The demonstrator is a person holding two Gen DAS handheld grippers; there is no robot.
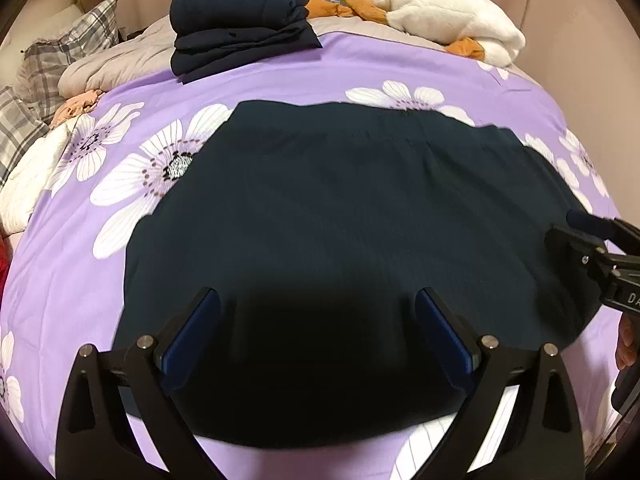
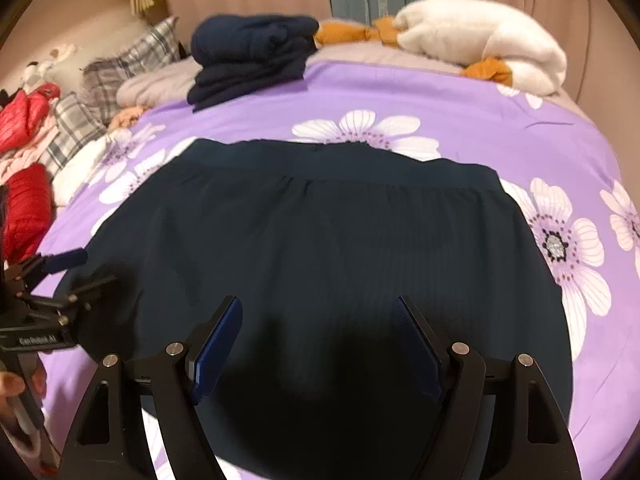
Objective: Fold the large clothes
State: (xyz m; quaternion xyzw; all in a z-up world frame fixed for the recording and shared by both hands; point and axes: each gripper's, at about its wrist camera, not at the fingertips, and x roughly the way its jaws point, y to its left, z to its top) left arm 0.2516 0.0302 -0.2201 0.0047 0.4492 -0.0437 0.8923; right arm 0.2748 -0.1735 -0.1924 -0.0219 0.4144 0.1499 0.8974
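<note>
My dark navy garment point(image 1: 340, 216) lies spread flat across the middle of the frame on the bed's purple flowered cover point(image 1: 280, 80), its banded edge toward the top. My left claw point(image 1: 318, 332) hangs over its near part with jaws wide apart, gripping nothing; my right claw point(image 2: 318, 340) likewise stands apart and empty. A folded navy stack point(image 1: 240, 28) sits upper left. Grey cloth behind reads "HOME"; the left claw's body reads "GenRobot.AI".

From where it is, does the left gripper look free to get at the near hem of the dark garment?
Probably yes. The left gripper is open and empty right above the dark garment, nothing between its pads and the cloth; the right gripper is off to the side.
</note>
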